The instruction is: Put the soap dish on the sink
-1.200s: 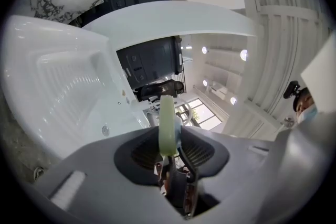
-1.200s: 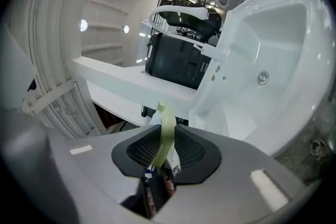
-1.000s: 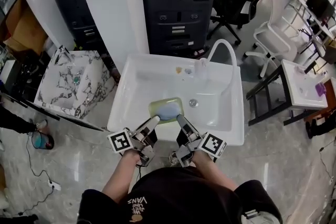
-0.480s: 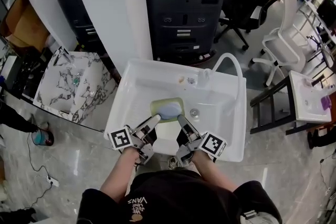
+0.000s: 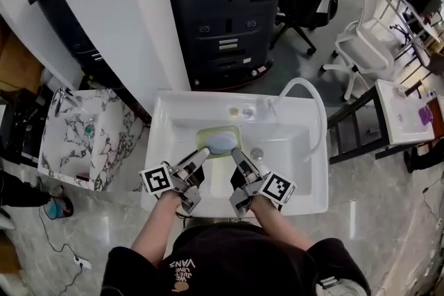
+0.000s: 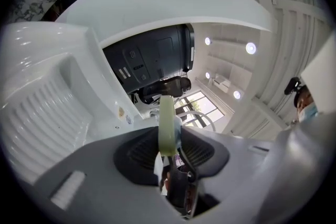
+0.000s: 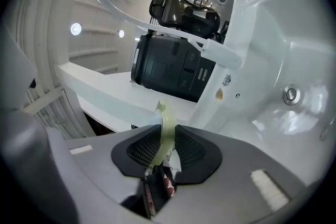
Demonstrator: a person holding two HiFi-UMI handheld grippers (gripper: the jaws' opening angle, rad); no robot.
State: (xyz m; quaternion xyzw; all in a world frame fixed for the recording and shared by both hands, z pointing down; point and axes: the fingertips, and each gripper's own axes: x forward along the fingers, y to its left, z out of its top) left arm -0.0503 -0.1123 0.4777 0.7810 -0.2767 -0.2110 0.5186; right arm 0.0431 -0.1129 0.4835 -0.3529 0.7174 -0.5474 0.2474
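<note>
The soap dish [image 5: 218, 141] is pale green with a blue soap in it. It hangs over the basin of the white sink [image 5: 291, 177], close to the back ledge. My left gripper [image 5: 201, 155] is shut on the dish's left rim and my right gripper [image 5: 236, 154] on its right rim. In the left gripper view the green dish rim [image 6: 167, 128] stands edge-on between the dark pads of that gripper [image 6: 169, 152]. In the right gripper view the dish rim [image 7: 167, 129] is pinched the same way by the right gripper [image 7: 164, 149].
On the sink's back ledge stands the faucet [image 5: 267, 106], with a white hose [image 5: 310, 95] arching to its right. The drain [image 5: 257, 152] lies right of the dish. A marble-patterned basin [image 5: 83, 132] is at left, a dark cabinet [image 5: 222, 3] behind, chairs and a second sink [image 5: 402, 111] at right.
Both grippers have carried the dish forward over the basin, from near the front wall to close under the back ledge and faucet. The grip on both rims is unchanged.
</note>
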